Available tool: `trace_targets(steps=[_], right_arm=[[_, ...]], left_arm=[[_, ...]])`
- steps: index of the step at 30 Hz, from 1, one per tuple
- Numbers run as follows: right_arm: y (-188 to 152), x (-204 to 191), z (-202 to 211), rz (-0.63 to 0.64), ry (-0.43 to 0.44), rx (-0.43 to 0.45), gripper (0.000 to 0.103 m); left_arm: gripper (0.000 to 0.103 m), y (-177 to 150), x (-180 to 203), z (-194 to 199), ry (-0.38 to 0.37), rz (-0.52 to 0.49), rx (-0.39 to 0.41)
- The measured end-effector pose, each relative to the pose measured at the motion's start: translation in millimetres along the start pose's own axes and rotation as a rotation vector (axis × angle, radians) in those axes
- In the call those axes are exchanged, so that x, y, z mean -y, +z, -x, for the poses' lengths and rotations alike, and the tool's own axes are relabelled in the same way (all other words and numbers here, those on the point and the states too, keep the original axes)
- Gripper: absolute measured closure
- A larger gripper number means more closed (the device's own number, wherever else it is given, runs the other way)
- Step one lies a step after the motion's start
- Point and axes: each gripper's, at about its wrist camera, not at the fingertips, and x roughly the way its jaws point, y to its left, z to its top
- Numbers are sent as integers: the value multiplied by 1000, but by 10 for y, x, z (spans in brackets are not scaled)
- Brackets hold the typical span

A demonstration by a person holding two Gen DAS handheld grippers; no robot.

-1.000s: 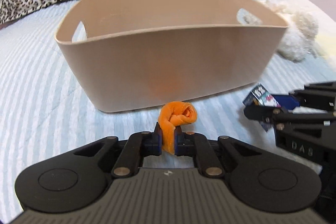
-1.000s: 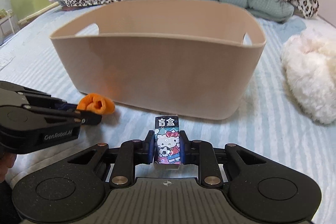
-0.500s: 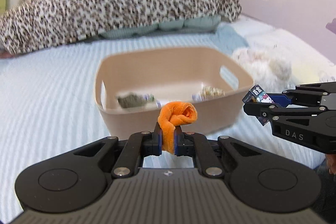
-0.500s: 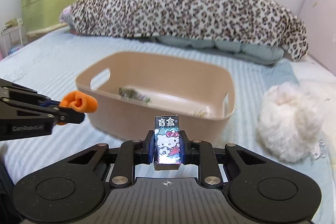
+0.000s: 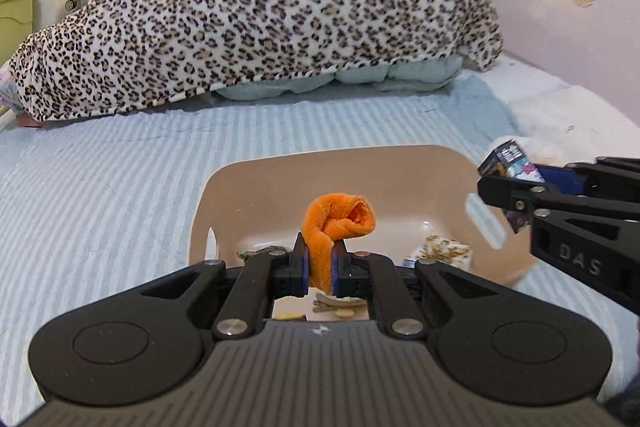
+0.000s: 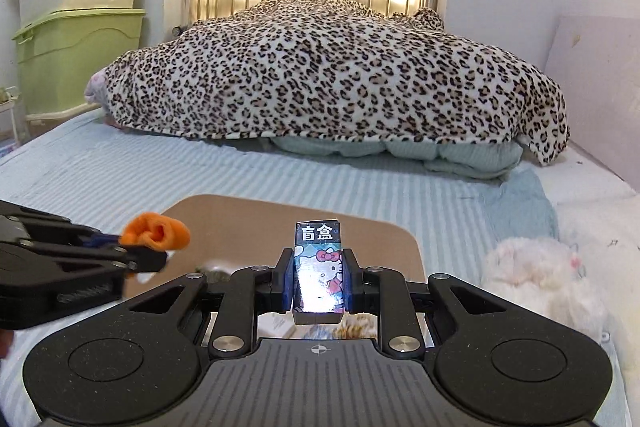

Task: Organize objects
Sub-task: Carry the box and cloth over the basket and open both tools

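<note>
My left gripper [image 5: 319, 263] is shut on a rolled orange cloth [image 5: 338, 223] and holds it over the beige plastic basket [image 5: 256, 183] on the bed. My right gripper [image 6: 319, 277] is shut on a small Hello Kitty box [image 6: 319, 269] above the same basket [image 6: 240, 215]. In the left wrist view the right gripper [image 5: 516, 183] and its box [image 5: 505, 157] are at the right. In the right wrist view the left gripper [image 6: 132, 247] and the cloth [image 6: 156, 231] are at the left. Small items lie in the basket, among them a patterned packet [image 5: 444, 251].
A leopard-print blanket [image 6: 328, 75] lies across the far end of the striped bed [image 5: 100, 187]. A white fluffy toy [image 6: 536, 275] lies right of the basket. Stacked storage bins [image 6: 76, 27] stand at the far left.
Both grippers have risen from beside the basket's front wall to above its rim, with the cloth and the box still held. The basket's inside now shows.
</note>
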Motion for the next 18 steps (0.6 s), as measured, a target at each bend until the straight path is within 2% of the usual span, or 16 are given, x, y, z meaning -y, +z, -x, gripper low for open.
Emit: trace_targets(steps=[4, 10, 15, 17, 18], right_arm=[[-3, 19, -246, -8, -18, -22, 82], [-150, 125, -651, -35, -50, -103, 82], [-301, 148, -848, -32, -32, -198, 82], [-339, 149, -873, -29, -30, -219, 70], [-352, 153, -866, -32, -28, -220, 68]], left_arm=[[92, -29, 9, -379, 24, 19, -73], [92, -153, -7, -845, 67, 16, -215], [89, -258, -28, -922, 82, -9, -245], [85, -258, -54, -869, 75, -3, -237], [77, -242, -63, -849, 73, -2, -237]])
